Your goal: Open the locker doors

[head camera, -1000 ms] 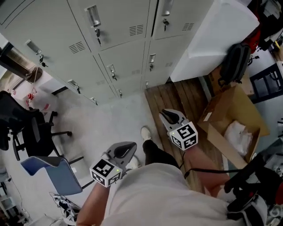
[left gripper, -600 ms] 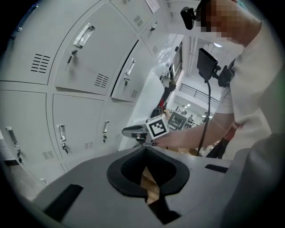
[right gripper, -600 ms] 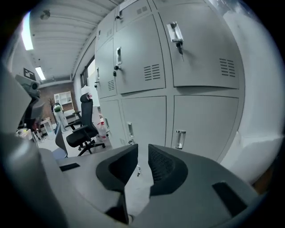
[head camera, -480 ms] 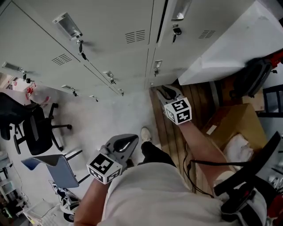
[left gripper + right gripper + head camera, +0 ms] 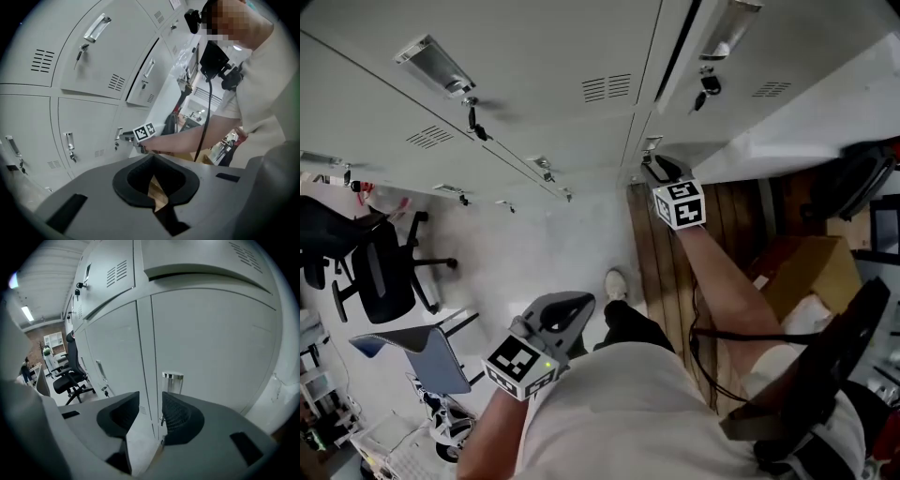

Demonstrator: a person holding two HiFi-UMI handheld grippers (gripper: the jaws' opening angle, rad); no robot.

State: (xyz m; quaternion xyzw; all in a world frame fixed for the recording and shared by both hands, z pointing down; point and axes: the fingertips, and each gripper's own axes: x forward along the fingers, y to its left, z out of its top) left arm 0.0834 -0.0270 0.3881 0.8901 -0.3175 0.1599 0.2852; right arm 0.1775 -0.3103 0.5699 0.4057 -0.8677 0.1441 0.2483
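Two sets of tongs are out, both held by one person standing in front of the grey lockers [image 5: 553, 56]. The right tongs [image 5: 659, 171] [image 5: 150, 401] are stretched out on a bare arm to a low door in the lockers' right-hand column, nosed up close to its chrome handle [image 5: 652, 145] [image 5: 172, 383]. They have just been opening & now stand spread. Only the seam btw two doors shows in the gap, w/ the handle just ahead of one pad and nothing pinched. The left tongs [image 5: 570, 307] [image 5: 153, 159] hang well back from the lockers, close to the person's body, tips pressed together w/ nothing btw them. Most doors look flat shut, w/ keys [image 5: 473, 117] dangling under the handles. One upper door in the right column shows a dark gap down its edge. At the foot of the lockers on the right side lie wooden planks [image 5: 661, 253], and a cardboard box [image 5: 811, 277] sits further out from there. A black office chair [image 5: 380, 272] & a blue chair [image 5: 422, 361] stand off to the lockers' left. One shoe [image 5: 616, 284] shows on the floor btw the person & the lockers.
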